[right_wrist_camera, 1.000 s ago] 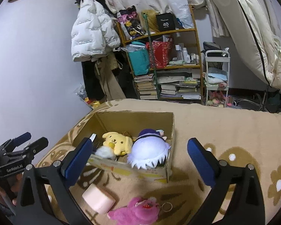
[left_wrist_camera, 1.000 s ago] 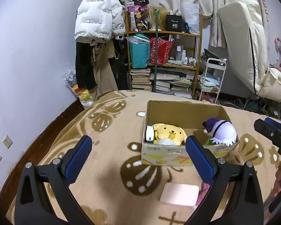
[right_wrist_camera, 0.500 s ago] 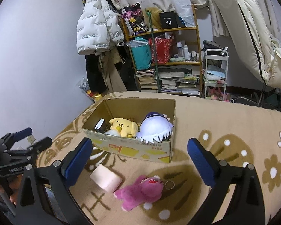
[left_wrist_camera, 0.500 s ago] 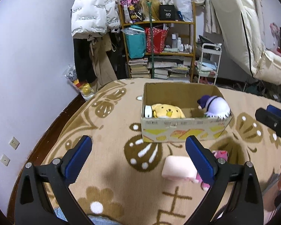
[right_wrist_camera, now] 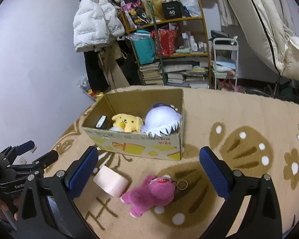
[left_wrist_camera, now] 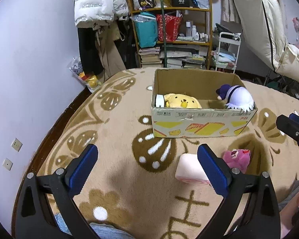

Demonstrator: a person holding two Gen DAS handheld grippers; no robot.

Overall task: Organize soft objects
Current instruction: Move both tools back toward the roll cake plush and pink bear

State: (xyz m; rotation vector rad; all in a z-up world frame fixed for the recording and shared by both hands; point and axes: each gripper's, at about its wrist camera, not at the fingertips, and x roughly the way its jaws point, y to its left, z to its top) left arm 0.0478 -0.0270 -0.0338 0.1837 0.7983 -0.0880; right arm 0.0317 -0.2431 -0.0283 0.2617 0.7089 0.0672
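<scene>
Gaping empty, both tongs [left_wrist_camera: 147, 159] [right_wrist_camera: 148, 162] hover over pink plush [right_wrist_camera: 149, 194] beside pink block [right_wrist_camera: 111, 182], before box [right_wrist_camera: 137, 145].

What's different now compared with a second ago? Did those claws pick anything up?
No, nothing was picked up. Both claws, left and right, pulled back from the cardboard box and stayed open and empty, so the pink bear and the pink cushion on the blanket show more fully. The yellow plush and the white-haired plush still sit in the box.
</scene>
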